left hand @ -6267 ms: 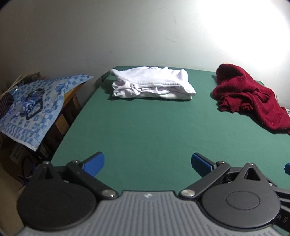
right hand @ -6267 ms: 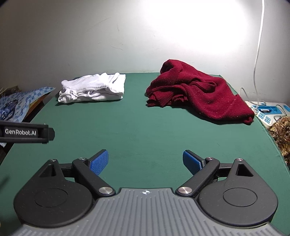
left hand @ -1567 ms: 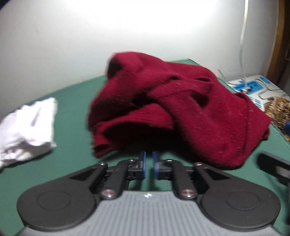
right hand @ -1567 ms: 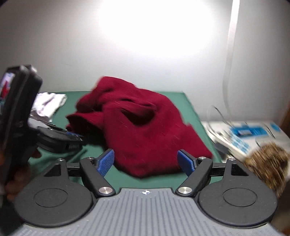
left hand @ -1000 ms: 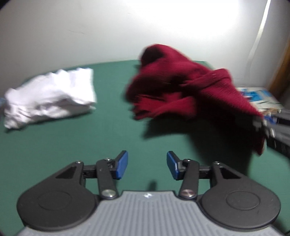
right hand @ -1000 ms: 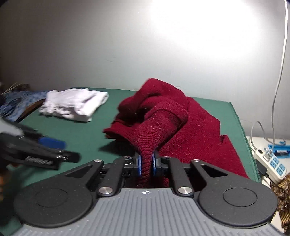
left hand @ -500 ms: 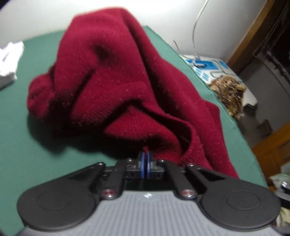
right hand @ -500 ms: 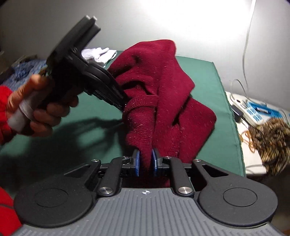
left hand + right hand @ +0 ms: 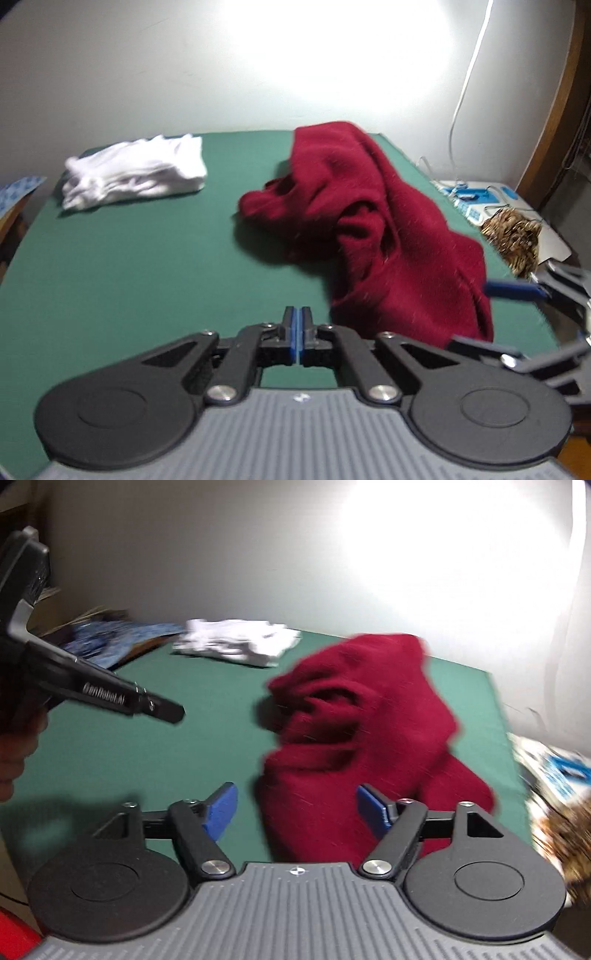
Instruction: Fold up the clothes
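left claw [image 9: 297,334] pressed together on nothing, off the red sweater [image 9: 373,229] it pinched half a second ago. right claw [image 9: 297,810] spread apart around the near hem, grip on the fold given up too. red sweater dropped back in a crumpled heap on the right half of the green desk [image 9: 129,258], nearer the front edge than six seconds ago, not yet flat for folding. farther left, white garment [image 9: 135,171] in a folded pile. beyond the right edge, power strip [image 9: 469,195] and brown furry thing [image 9: 513,240]; nothing between claws and heap.
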Demonstrator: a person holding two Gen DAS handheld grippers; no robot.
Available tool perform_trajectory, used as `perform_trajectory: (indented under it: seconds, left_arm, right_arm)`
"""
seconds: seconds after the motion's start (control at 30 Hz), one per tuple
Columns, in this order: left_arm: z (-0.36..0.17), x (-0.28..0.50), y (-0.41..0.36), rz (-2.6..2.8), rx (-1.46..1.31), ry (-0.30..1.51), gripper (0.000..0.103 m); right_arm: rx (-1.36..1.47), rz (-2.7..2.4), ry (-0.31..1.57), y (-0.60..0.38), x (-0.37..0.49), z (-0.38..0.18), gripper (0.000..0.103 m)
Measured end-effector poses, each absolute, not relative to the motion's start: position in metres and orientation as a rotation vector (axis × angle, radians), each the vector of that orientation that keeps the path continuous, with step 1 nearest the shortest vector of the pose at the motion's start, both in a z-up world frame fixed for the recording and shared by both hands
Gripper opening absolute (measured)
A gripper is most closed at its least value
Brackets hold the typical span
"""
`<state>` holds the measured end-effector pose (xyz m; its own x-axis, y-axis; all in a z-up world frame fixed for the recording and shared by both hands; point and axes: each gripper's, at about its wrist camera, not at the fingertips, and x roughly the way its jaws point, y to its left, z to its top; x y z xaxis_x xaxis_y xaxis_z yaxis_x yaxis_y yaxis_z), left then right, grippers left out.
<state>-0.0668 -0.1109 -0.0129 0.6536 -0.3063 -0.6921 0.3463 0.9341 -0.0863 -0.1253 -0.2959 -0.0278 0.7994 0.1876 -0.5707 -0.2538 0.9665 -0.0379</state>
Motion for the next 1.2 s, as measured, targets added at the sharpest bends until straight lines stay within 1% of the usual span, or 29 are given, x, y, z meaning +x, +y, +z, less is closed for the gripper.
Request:
perform_trajectory:
  seconds: [0.03, 0.07, 0.1, 0.13, 0.17, 0.2, 0.23, 0.27, 0.3, 0.33, 0.37, 0.43, 0.47, 0.53, 0.6, 0.63, 0.7, 0.77, 0.8, 0.83, 0.93, 0.97, 1.0, 1.03, 1.13, 1.2]
  left_arm:
    - [-0.014, -0.075, -0.104, -0.349, 0.067, 0.775, 0.004]
    - [-0.017, -0.078, -0.097, -0.324, 0.076, 0.774, 0.005]
    - [-0.017, -0.081, -0.091, -0.309, 0.076, 0.771, 0.012]
    - [-0.017, -0.084, -0.085, -0.298, 0.073, 0.768, 0.024]
    - [-0.017, -0.088, -0.079, -0.287, 0.070, 0.765, 0.028]
    - [-0.017, -0.091, -0.072, -0.276, 0.067, 0.762, 0.030]
    - [-0.019, -0.089, -0.065, -0.275, 0.067, 0.754, 0.030]
    - [-0.018, -0.087, -0.060, -0.280, 0.076, 0.747, 0.030]
    - [-0.016, -0.086, -0.056, -0.285, 0.088, 0.740, 0.030]
    - [-0.013, -0.085, -0.053, -0.290, 0.099, 0.734, 0.030]
    - [-0.010, -0.084, -0.050, -0.310, 0.118, 0.725, 0.030]
    - [-0.001, -0.082, -0.047, -0.364, 0.176, 0.701, 0.030]
    - [0.002, -0.080, -0.049, -0.396, 0.230, 0.678, 0.032]
    - [0.004, -0.074, -0.057, -0.459, 0.349, 0.622, 0.056]
    - [0.001, -0.065, -0.069, -0.521, 0.458, 0.560, 0.066]
    - [-0.005, -0.057, -0.077, -0.560, 0.494, 0.548, 0.068]
    - [-0.022, -0.039, -0.096, -0.638, 0.550, 0.553, 0.070]
    - [-0.047, -0.021, -0.117, -0.684, 0.590, 0.617, 0.069]
    - [-0.057, -0.015, -0.126, -0.710, 0.587, 0.650, 0.061]
    - [-0.066, -0.011, -0.135, -0.738, 0.577, 0.682, 0.059]
    - [-0.076, -0.014, -0.154, -0.826, 0.512, 0.714, 0.059]
    - [-0.076, -0.016, -0.156, -0.835, 0.497, 0.718, 0.054]
    - [-0.074, -0.017, -0.158, -0.836, 0.486, 0.720, 0.032]
    - [-0.073, -0.019, -0.159, -0.838, 0.474, 0.723, 0.022]
    - [-0.065, -0.023, -0.157, -0.833, 0.417, 0.723, 0.020]
    - [-0.044, -0.028, -0.128, -0.781, 0.346, 0.694, 0.019]
  right_arm:
    - [-0.166, 0.229, 0.601, -0.285, -0.116, -0.032, 0.077]
    - [-0.223, 0.197, 0.614, -0.275, -0.103, -0.039, 0.077]
    - [-0.261, 0.157, 0.645, -0.270, -0.088, -0.048, 0.077]
    - [-0.285, 0.118, 0.688, -0.266, -0.074, -0.058, 0.075]
    - [-0.289, 0.087, 0.732, -0.264, -0.060, -0.066, 0.069]
    - [-0.247, 0.077, 0.768, -0.268, -0.050, -0.071, 0.062]
    - [-0.176, 0.078, 0.797, -0.275, -0.041, -0.075, 0.044]
    - [-0.078, 0.079, 0.817, -0.284, -0.035, -0.076, 0.023]
    - [-0.002, 0.077, 0.817, -0.291, -0.037, -0.072, 0.011]
    - [0.034, 0.072, 0.809, -0.294, -0.042, -0.066, 0.009]
    - [0.070, 0.067, 0.800, -0.296, -0.048, -0.060, 0.008]
    - [0.053, 0.092, 0.757, -0.288, -0.072, -0.044, 0.008]
    - [0.054, 0.108, 0.741, -0.286, -0.088, -0.034, 0.008]
    - [0.073, 0.117, 0.717, -0.286, -0.119, -0.016, 0.008]
    - [0.104, 0.093, 0.706, -0.290, -0.147, -0.002, 0.008]
    - [0.120, 0.074, 0.701, -0.291, -0.162, 0.003, 0.008]
    - [0.152, 0.007, 0.693, -0.291, -0.186, 0.006, 0.008]
    - [0.196, -0.063, 0.675, -0.291, -0.206, 0.008, 0.008]
    - [0.222, -0.096, 0.662, -0.291, -0.217, 0.010, 0.008]
    - [0.244, -0.124, 0.648, -0.289, -0.226, 0.012, 0.008]
    - [0.273, -0.201, 0.623, -0.282, -0.242, 0.011, 0.008]
    - [0.279, -0.221, 0.620, -0.280, -0.243, 0.009, 0.008]
    - [0.284, -0.241, 0.618, -0.279, -0.244, 0.007, 0.008]
    - [0.286, -0.255, 0.618, -0.278, -0.245, 0.006, 0.008]
    - [0.286, -0.280, 0.610, -0.282, -0.243, 0.006, 0.008]
    - [0.297, -0.276, 0.588, -0.290, -0.241, 0.011, 0.008]
